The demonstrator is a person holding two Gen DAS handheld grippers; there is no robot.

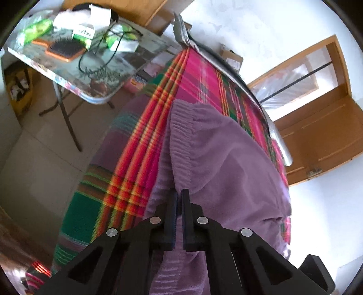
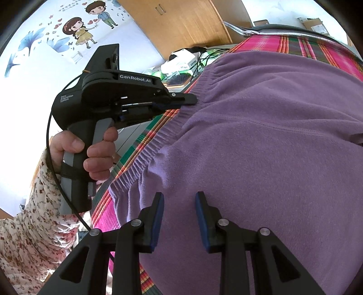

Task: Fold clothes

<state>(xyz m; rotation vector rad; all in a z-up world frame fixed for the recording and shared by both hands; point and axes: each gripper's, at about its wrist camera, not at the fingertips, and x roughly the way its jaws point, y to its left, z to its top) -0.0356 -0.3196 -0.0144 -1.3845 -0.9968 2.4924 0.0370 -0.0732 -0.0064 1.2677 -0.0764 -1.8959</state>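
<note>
A purple fleece garment (image 1: 226, 158) (image 2: 261, 136) with a gathered elastic waistband (image 1: 181, 140) (image 2: 158, 136) lies spread on a bed covered in a pink, red and green plaid sheet (image 1: 136, 147) (image 2: 295, 45). My left gripper (image 1: 180, 197) (image 2: 191, 99) is shut at the waistband's edge, its black fingers pinched on the ribbed fabric. My right gripper (image 2: 179, 199) hovers over the near corner of the garment, close to the waistband end. Its blue-padded fingers (image 2: 158, 208) stand apart with only flat fleece below them.
A person's hand (image 2: 97, 154) in a floral sleeve (image 2: 34, 227) holds the left gripper's handle. A cluttered folding table (image 1: 68, 68) with a hairbrush (image 1: 64, 48) and cables stands beside the bed. Beyond the bed are a wooden door (image 1: 329, 124) and a wooden wardrobe (image 2: 181, 20).
</note>
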